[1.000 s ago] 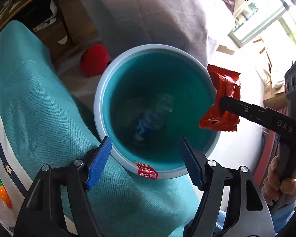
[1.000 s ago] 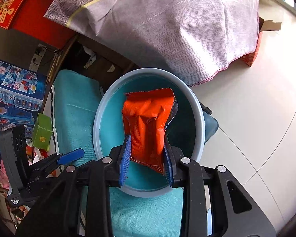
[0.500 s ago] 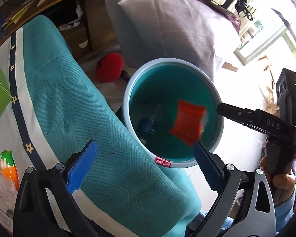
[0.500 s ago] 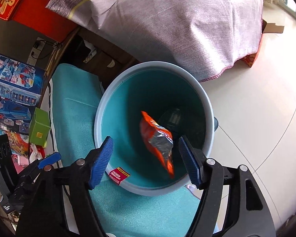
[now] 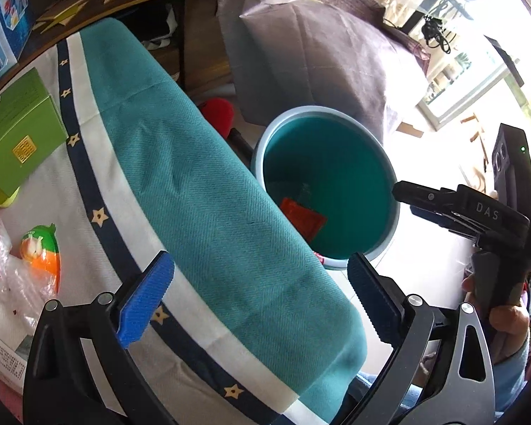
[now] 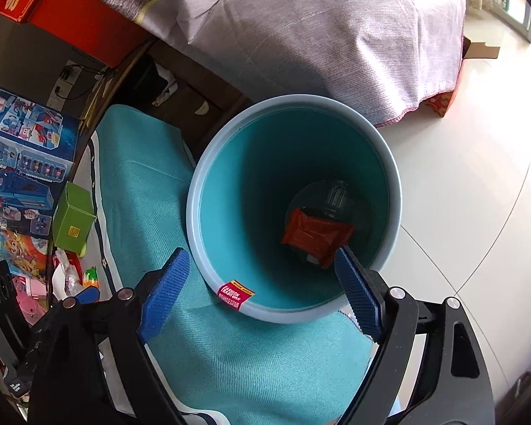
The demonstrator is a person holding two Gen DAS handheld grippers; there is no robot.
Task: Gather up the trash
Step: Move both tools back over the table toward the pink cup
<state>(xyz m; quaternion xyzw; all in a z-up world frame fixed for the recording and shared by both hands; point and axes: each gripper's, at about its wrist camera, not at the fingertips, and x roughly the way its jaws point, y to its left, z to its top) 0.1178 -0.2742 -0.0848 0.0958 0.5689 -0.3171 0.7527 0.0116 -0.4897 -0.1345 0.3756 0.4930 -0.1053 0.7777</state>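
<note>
A teal bin (image 6: 230, 177) with a pale blue rim stands on the floor beside the table; it also shows in the left wrist view (image 5: 336, 163). A red snack wrapper (image 6: 315, 235) lies at its bottom on a clear plastic bottle (image 6: 336, 194); the wrapper also shows in the left wrist view (image 5: 302, 217). My right gripper (image 6: 262, 290) is open and empty above the bin's near rim. My left gripper (image 5: 258, 297) is open and empty over the teal tablecloth (image 5: 194, 194). The right gripper (image 5: 407, 198) also shows at the right of the left wrist view.
On the table lie a green box (image 5: 14, 138), an orange-green toy (image 5: 42, 251) and a crumpled plastic wrapper (image 5: 3, 272). A grey covered bundle (image 6: 318, 35) stands behind the bin. A red ball (image 5: 217, 113) lies on the floor. Toy boxes (image 6: 21, 156) stand at the left.
My right gripper opened and the red wrapper fell to the bottom of the bin. My left gripper drew back from the bin over the table.
</note>
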